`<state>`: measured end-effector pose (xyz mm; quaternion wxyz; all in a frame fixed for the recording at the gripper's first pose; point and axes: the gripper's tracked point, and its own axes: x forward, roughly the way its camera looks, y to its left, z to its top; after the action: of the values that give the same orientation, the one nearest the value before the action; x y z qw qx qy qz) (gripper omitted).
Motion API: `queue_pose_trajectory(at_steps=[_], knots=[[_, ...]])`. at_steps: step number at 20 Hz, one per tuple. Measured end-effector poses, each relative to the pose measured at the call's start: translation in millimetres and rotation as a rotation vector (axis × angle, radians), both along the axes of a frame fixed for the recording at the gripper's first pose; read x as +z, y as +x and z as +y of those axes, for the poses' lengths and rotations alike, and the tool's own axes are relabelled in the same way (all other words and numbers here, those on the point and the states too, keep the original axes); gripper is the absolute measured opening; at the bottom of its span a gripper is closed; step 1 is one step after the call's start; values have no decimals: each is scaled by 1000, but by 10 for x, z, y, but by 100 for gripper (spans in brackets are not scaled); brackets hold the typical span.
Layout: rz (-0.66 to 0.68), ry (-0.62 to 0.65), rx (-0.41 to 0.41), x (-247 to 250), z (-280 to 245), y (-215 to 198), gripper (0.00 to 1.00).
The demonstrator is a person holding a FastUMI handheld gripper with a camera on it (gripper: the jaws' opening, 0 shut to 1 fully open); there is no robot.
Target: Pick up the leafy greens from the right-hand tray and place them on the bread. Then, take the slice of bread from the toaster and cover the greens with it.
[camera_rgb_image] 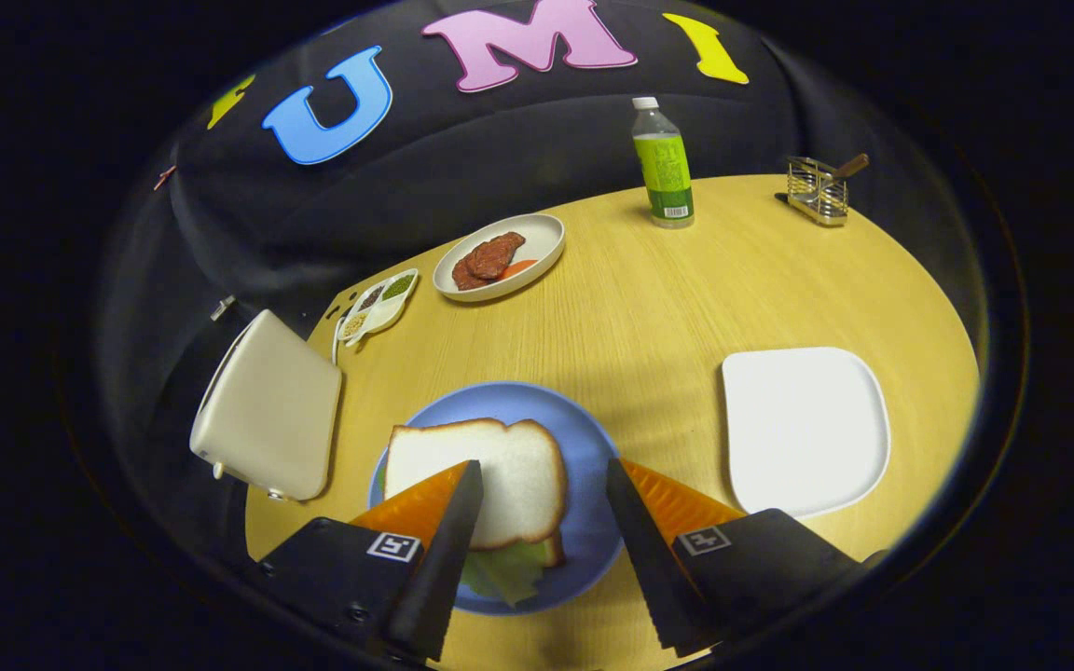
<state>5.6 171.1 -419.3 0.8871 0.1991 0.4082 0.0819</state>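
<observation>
Jaws held apart, nothing clamped — gripper point(537, 485) is poised over the blue plate point(593, 447). On that plate the top bread slice point(490, 475) is seen between the fingers, leafy greens point(504, 570) peeking from under its near edge. Cover judged done.

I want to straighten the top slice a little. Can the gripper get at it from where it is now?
Probably yes. The gripper is open, its fingers standing apart with the top slice of bread partly between them on the blue plate. Nothing lies between the fingers and the slice.
</observation>
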Motion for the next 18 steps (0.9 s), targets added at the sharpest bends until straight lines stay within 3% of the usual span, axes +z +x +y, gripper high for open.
queue_pose_trajectory(at_steps=[2,6,14,18], knots=[[-32,-24,-1,108,-108,19,90],[-143,-84,-6,525,-386,107,92],[-498,-219,-14,2161,-936,241,93],[-611,-215,-16,2783,-1043,200,94]])
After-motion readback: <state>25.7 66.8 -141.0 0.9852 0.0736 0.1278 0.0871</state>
